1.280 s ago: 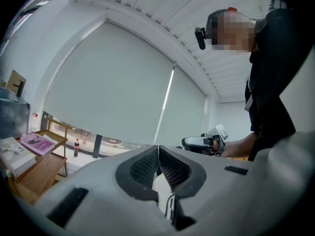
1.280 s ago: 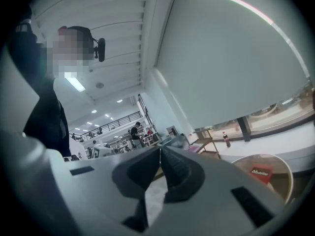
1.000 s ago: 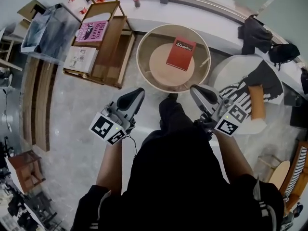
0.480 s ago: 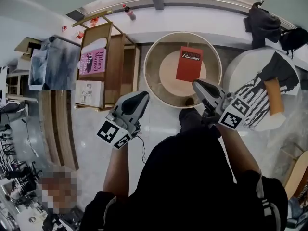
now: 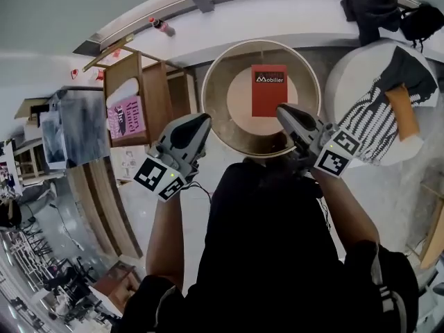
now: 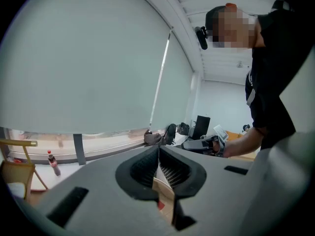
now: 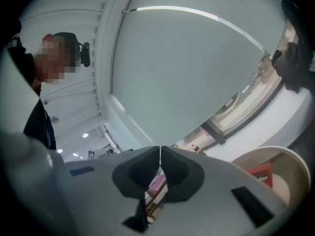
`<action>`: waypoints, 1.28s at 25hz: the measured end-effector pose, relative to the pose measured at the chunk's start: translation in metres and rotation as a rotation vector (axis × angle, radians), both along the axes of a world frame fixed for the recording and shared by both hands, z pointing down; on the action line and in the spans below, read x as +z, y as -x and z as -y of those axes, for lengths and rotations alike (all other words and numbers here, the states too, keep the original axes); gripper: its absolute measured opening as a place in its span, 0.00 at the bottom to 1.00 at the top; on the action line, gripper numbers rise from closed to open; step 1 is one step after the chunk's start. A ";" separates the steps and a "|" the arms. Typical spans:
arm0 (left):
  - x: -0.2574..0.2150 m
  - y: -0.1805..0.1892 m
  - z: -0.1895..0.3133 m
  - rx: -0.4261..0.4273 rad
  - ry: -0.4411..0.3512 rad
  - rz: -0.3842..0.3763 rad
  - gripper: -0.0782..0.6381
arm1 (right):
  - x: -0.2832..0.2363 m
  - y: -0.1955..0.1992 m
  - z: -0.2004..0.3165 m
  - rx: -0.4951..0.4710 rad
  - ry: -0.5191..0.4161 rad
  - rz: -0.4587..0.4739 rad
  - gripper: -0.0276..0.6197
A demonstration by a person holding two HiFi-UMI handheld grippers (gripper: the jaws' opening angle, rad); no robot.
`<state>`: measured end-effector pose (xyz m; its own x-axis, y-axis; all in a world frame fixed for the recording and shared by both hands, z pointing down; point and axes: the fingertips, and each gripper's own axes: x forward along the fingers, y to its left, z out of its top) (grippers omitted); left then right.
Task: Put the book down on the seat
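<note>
Round seat (image 5: 216, 109) dead ahead, wooden rack (image 5: 156, 96) off to its left. Red book (image 5: 269, 89) flat on the seat's cushion, cover up, touched by neither tool; task apparently done. Left gripper (image 5: 201, 121) short of the rim, jaws pressed together with nothing between. Right gripper (image 5: 281, 109) likewise closed and empty, tip over the seat's near edge, just below the book. Likeliest trouble: a careless forward sweep with the right one, catching the book's lower edge and shoving it askew or up the sloped wall. Lesser risk: bumping the rim and jolting the seat. Safest to draw both back, away from the bowl.
</note>
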<state>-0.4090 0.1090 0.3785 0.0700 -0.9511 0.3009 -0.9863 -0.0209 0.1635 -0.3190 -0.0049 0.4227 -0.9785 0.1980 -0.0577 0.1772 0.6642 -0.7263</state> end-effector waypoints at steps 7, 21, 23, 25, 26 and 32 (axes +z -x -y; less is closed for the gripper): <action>0.048 0.031 0.047 0.221 0.071 -0.034 0.15 | 0.036 0.000 0.010 0.156 0.020 -0.053 0.09; 0.176 0.053 0.127 0.655 0.236 -0.132 0.15 | 0.156 -0.017 0.014 0.603 0.122 -0.268 0.11; 0.197 0.055 0.135 0.694 0.269 -0.128 0.15 | 0.174 -0.020 0.013 0.649 0.145 -0.287 0.16; 0.217 0.058 0.142 0.726 0.293 -0.120 0.15 | 0.191 -0.023 0.013 0.687 0.170 -0.315 0.17; 0.228 0.060 0.146 0.741 0.304 -0.112 0.15 | 0.201 -0.024 0.013 0.701 0.182 -0.330 0.18; 0.293 0.073 0.170 0.822 0.376 -0.053 0.15 | 0.268 -0.023 0.005 0.744 0.267 -0.407 0.24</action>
<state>-0.4817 -0.0613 0.6718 0.7064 -0.4343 0.5589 -0.6747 -0.6518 0.3463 -0.2964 -0.0098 0.6904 -0.8029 -0.4679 0.3693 -0.5386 0.3041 -0.7858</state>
